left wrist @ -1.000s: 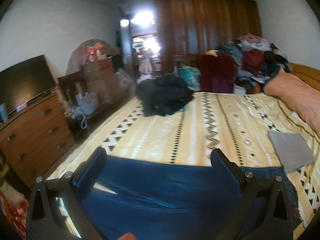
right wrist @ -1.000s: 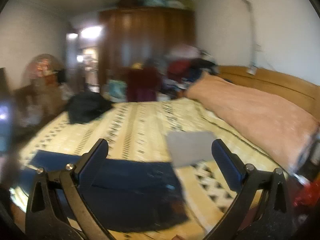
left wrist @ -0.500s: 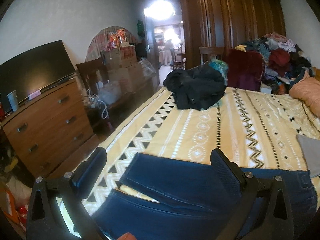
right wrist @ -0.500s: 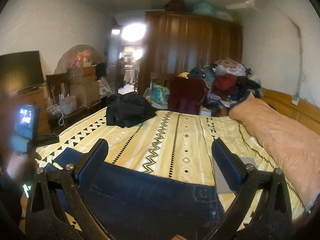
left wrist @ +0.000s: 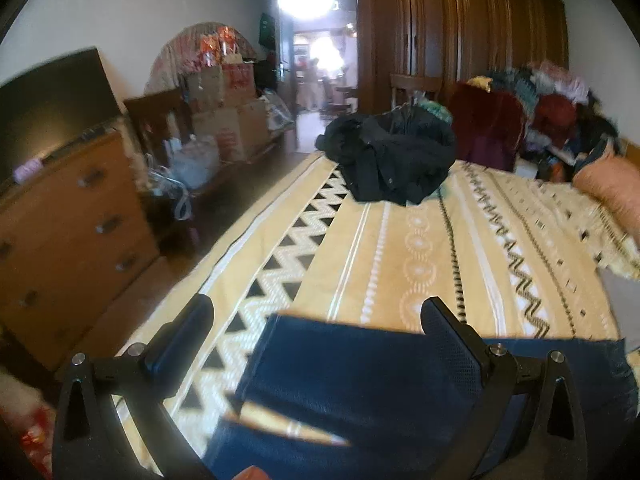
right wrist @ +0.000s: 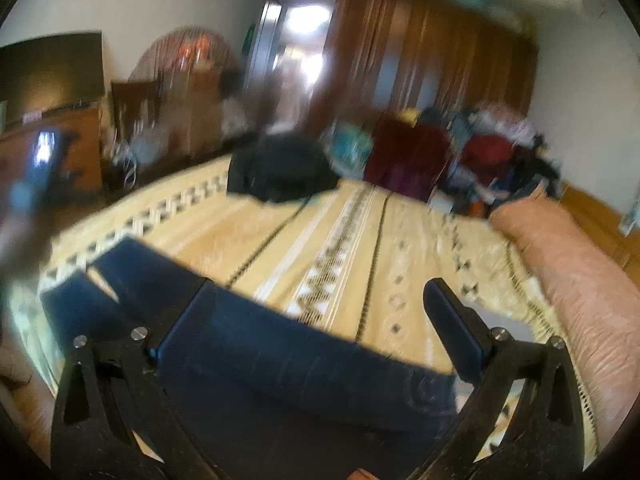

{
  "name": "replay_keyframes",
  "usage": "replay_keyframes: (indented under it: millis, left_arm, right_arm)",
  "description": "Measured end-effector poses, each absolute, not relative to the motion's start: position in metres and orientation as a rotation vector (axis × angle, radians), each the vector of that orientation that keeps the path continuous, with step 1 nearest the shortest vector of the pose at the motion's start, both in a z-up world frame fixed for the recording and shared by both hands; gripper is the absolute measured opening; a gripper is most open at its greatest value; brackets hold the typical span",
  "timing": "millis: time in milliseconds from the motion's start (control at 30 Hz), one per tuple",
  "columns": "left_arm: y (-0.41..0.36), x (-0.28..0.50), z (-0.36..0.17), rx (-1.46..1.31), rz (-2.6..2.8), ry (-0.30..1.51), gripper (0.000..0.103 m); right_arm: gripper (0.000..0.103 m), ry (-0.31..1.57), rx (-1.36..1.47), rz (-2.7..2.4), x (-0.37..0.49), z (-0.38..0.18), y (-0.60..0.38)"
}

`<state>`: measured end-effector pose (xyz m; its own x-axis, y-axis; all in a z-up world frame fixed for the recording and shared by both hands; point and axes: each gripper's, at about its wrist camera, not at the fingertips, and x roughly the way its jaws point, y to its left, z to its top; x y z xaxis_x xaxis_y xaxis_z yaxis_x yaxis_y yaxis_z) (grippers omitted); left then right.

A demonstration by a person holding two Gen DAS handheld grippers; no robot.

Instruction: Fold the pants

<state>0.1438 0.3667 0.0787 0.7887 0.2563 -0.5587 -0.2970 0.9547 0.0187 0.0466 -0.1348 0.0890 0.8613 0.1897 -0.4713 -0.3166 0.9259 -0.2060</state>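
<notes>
Right gripper agape over blurred pants

Dark blue pants, denim-looking, spread out flat on the near part of the bed, lying crosswise along its near edge. Left wrist view: leg ends point left, two legs lie apart with a narrow wedge of bedcover showing between them; far leg ends in a straight hem, its far edge runs straight to the right. Fabric mostly smooth, a few soft creases. Right wrist view, blurry: same pants run from near-left leg ends to the wider top part at near right, where there is a seam and what looks like a pocket. Not folded yet.
</notes>
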Motion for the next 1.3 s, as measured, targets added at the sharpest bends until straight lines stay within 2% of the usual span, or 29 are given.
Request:
replay_keyframes:
  millis: [100,200,433,600,633,733,933,1000,1033,1067,1133,1200,1300]
  left_arm:
    - [0.408,0.168,0.069,-0.110,0.186,0.594,0.103]
    - [0.437,0.198,0.043,-0.175,0.017,0.687,0.103]
    - [0.479,0.257,-0.071,-0.194,-0.004,0.936,0.103]
    - [0.494,0.275,-0.125,-0.234,0.003,1.013,0.103]
    - [0.498,0.278,-0.134,-0.245,0.007,1.028,0.100]
    - [0.505,0.285,-0.148,-0.260,-0.002,1.040,0.091]
    - [0.509,0.300,-0.155,-0.284,-0.048,1.046,0.089]
    - [0.508,0.306,-0.154,-0.282,-0.060,1.046,0.083]
    - [0.508,0.308,-0.154,-0.285,-0.072,1.045,0.074]
    - [0.507,0.310,-0.155,-0.273,-0.067,1.049,0.054]
    - [0.508,0.311,-0.156,-0.256,-0.029,1.047,0.033]
    - [0.512,0.308,-0.155,-0.309,-0.068,1.025,0.020]
    - [0.509,0.304,-0.154,-0.288,-0.050,1.006,0.019]
  right_arm:
    - [0.103,0.547,-0.278,0.310,0.065,0.059,-0.140]
    - [0.103,0.607,-0.275,0.333,0.077,0.042,-0.141]
    - [0.103,0.782,-0.264,0.356,0.098,-0.016,-0.136]
    - [0.103,0.858,-0.266,0.349,0.109,-0.044,-0.130]
    - [0.103,0.864,-0.266,0.350,0.111,-0.047,-0.129]
    - [0.103,0.881,-0.269,0.349,0.116,-0.054,-0.124]
    - [0.103,0.892,-0.284,0.363,0.122,-0.065,-0.109]
    - [0.103,0.892,-0.292,0.368,0.123,-0.068,-0.104]
    - [0.103,0.894,-0.295,0.371,0.123,-0.070,-0.102]
    - [0.103,0.898,-0.293,0.371,0.124,-0.072,-0.101]
    - [0.103,0.900,-0.284,0.368,0.126,-0.073,-0.102]
    - [0.103,0.888,-0.268,0.351,0.128,-0.071,-0.110]
    - [0.103,0.876,-0.206,0.333,0.132,-0.066,-0.139]
